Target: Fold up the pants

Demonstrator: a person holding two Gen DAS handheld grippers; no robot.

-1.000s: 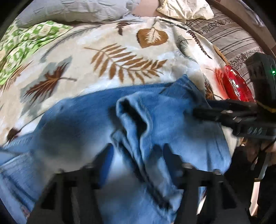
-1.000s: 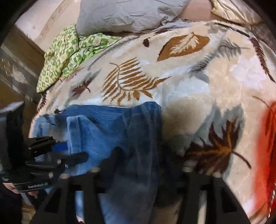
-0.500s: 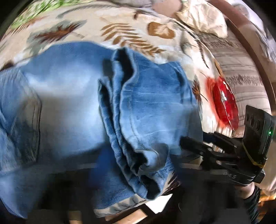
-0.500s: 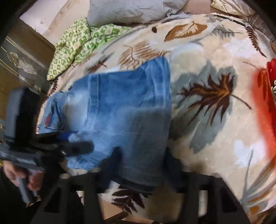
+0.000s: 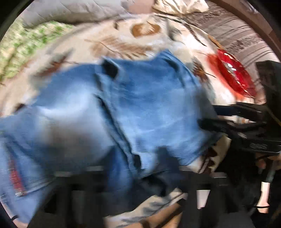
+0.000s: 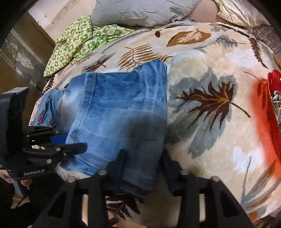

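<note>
The blue jeans (image 6: 119, 108) lie folded on the leaf blanket (image 6: 210, 105) that covers the bed, close to the near edge. One end of the jeans hangs a little over that edge.

The right gripper (image 6: 142, 166) has its two fingers spread apart, one on each side of the near end of the jeans. The cloth sits between them, but they do not look pressed onto it.

The left gripper (image 6: 70, 142) comes in from the left side of the jeans. One black finger (image 6: 75, 149) lies over the edge of the cloth and a blue pad shows under it. I cannot tell if it is squeezing the cloth (its own camera view is very blurry).

A green checked cloth (image 6: 79, 40) and a grey pillow (image 6: 140, 12) lie at the far edge of the bed. A shiny red thing (image 6: 274, 105) sits at the right edge of the blanket.
</note>
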